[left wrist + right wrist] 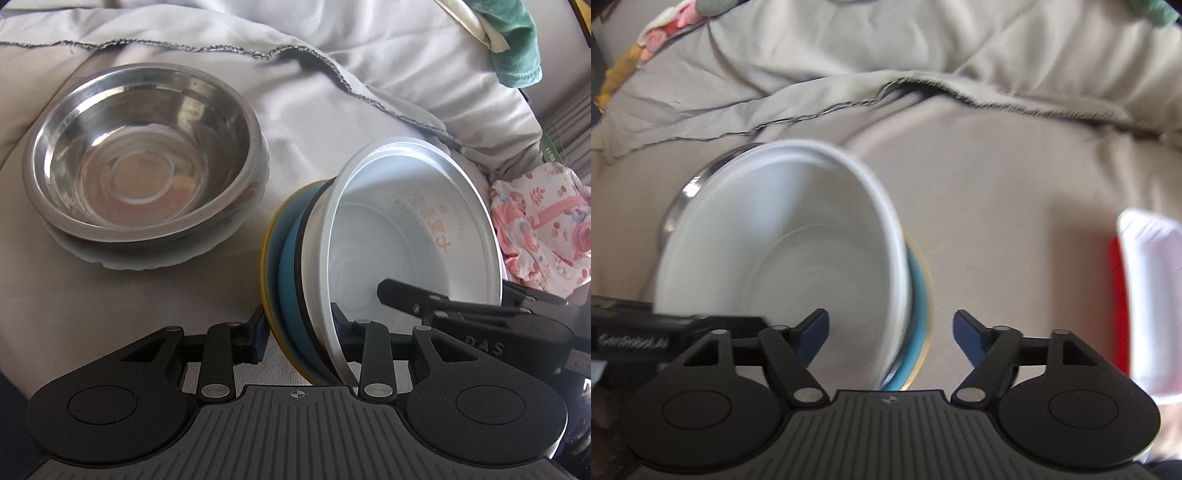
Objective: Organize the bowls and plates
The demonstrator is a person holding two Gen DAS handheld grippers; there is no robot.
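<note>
My left gripper (300, 338) is shut on a nested stack, tilted on its side: a white bowl (417, 236) inside a blue bowl (288, 273) on a yellow plate (266, 258). A steel bowl (140, 147) rests on a pale plate (155, 260) at the left on the bed. My right gripper (891, 336) is open, its blue fingertips (964, 334) either side of the stack's lower rim, not touching. There the white bowl (783, 251) is blurred, with the blue bowl (919, 295) behind it and the steel bowl's rim (690, 188) beyond. The right gripper also shows in the left wrist view (406, 295).
Everything lies on a rumpled grey sheet (332, 110). A pink patterned cloth (543, 229) and a green cloth (517, 48) sit at the right. A red-and-white container (1145, 302) stands at the right edge of the right wrist view.
</note>
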